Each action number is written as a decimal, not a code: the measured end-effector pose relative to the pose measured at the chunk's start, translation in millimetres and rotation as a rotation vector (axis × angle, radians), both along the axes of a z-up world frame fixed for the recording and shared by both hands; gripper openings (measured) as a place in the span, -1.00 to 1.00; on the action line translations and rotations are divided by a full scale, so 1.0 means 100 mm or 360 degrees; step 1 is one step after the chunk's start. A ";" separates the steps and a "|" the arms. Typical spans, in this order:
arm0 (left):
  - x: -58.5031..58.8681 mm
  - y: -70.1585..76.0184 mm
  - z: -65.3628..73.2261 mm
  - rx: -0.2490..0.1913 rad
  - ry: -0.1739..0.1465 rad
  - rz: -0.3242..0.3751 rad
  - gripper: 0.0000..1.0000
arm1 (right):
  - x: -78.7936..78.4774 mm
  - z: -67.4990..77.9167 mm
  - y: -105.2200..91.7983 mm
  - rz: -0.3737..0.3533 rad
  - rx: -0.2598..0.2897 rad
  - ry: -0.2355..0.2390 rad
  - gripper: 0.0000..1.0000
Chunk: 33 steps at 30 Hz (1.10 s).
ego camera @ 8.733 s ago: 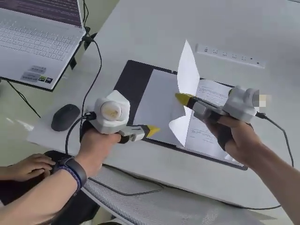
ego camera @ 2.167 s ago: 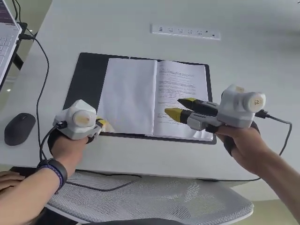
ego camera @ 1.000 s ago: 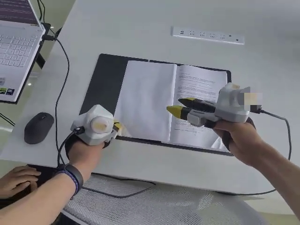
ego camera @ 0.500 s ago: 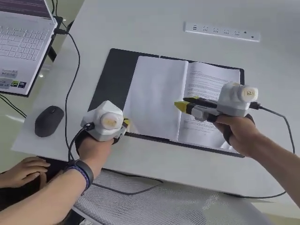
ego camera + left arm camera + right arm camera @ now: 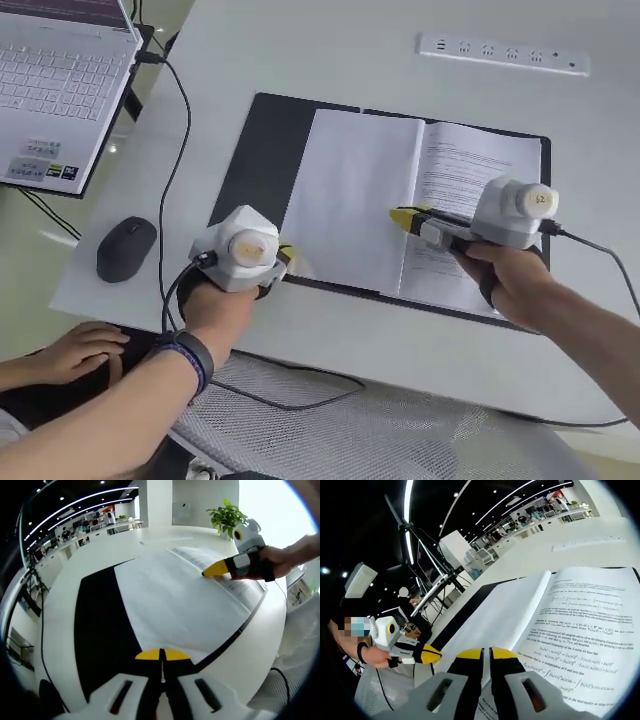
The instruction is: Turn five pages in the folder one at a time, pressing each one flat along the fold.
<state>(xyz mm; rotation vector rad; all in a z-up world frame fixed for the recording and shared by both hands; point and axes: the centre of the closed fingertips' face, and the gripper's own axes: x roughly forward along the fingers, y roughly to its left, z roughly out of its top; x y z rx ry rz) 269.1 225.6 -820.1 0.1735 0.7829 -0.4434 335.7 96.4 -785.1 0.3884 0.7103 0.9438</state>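
White workbench (image 5: 330, 60) carries everything. Nearest, the left gripper (image 5: 285, 257), jaws pressed together, rests at the near corner of the blank white left page (image 5: 350, 190). Just beyond, the right gripper (image 5: 403, 215), its yellow tips likewise closed with nothing between them, sits on the printed right page (image 5: 480, 170) just beside the fold (image 5: 415, 180). Both pages lie flat in the open black folder (image 5: 260, 150), mid-bench; a long white power strip (image 5: 500, 52) lies farther back. Each sheet looks thin, light and floppy, easily creased. The printed page's free outer corner seems the best hold, pinching one sheet only.
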 end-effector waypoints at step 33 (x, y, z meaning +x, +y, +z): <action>-0.06 -0.04 0.14 0.0016 -0.0009 -0.0006 -1.00 | 0.94 -0.08 -0.02 -0.0117 0.0047 0.0004 -1.00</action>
